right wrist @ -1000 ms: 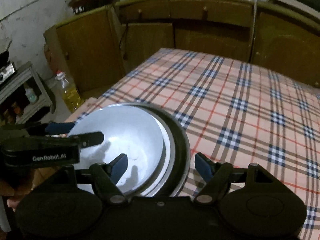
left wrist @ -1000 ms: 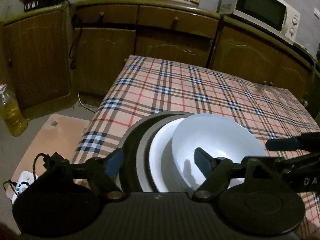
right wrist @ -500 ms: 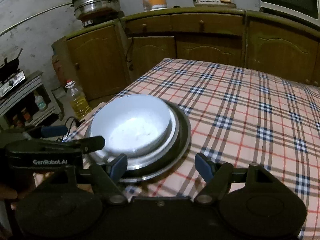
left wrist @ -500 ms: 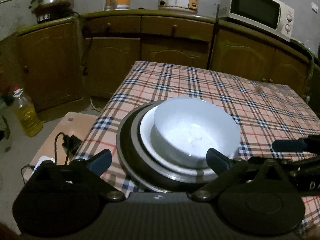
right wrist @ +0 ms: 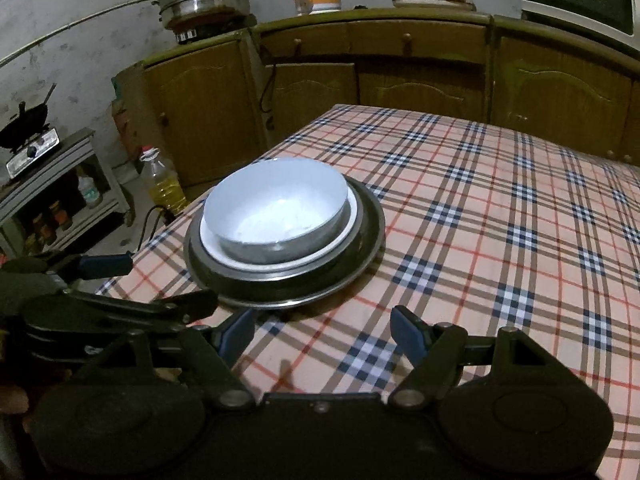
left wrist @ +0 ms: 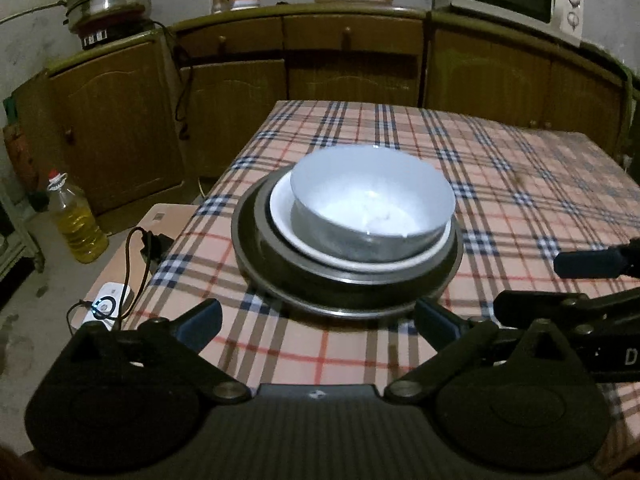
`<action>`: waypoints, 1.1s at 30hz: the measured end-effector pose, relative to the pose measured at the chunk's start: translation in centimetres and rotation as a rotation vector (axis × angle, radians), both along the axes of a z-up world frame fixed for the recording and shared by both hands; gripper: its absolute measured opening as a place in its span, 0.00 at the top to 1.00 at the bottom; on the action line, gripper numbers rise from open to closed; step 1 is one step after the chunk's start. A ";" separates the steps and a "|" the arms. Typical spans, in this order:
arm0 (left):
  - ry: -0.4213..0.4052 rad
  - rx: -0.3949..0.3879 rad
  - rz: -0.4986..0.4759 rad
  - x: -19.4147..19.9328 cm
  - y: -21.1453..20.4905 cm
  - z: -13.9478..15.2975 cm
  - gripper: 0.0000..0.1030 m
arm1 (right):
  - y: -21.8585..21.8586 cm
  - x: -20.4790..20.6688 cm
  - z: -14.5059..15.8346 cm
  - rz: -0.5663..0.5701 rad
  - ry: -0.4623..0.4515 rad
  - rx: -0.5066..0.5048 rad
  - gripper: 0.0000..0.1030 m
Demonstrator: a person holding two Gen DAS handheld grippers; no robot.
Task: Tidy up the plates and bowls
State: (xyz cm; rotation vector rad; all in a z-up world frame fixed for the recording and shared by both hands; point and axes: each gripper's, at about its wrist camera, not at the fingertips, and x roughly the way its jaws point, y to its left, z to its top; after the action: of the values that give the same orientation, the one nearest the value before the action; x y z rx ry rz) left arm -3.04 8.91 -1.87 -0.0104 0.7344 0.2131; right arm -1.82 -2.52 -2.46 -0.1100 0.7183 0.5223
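Left wrist: both jaws wide, empty; oil bottle (left wrist: 76, 224) (floor) beside tablecloth (left wrist: 520, 184).

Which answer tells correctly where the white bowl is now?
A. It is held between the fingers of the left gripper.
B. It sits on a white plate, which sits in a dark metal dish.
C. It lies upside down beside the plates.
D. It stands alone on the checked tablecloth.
B: the white bowl sits upright on the white plate, inside the dark metal dish; both grippers are clear of it.
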 end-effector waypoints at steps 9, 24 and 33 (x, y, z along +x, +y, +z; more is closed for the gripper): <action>0.027 0.011 -0.002 -0.2 -0.4 -0.9 0.00 | 0.3 -0.6 -0.4 0.004 0.011 -0.019 0.14; 0.043 -0.007 0.003 0.1 -0.2 -1.4 0.00 | 0.4 -0.3 -1.1 -0.001 0.035 -0.028 0.14; 0.043 -0.011 0.001 0.2 -0.3 -1.5 0.00 | 0.3 -0.1 -1.2 -0.006 0.041 -0.025 0.14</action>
State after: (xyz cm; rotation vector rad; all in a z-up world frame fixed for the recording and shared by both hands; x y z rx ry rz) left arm -2.85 8.56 -3.33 -0.0164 0.7781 0.2106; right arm -1.96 -2.21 -3.66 -0.1209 0.7652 0.5116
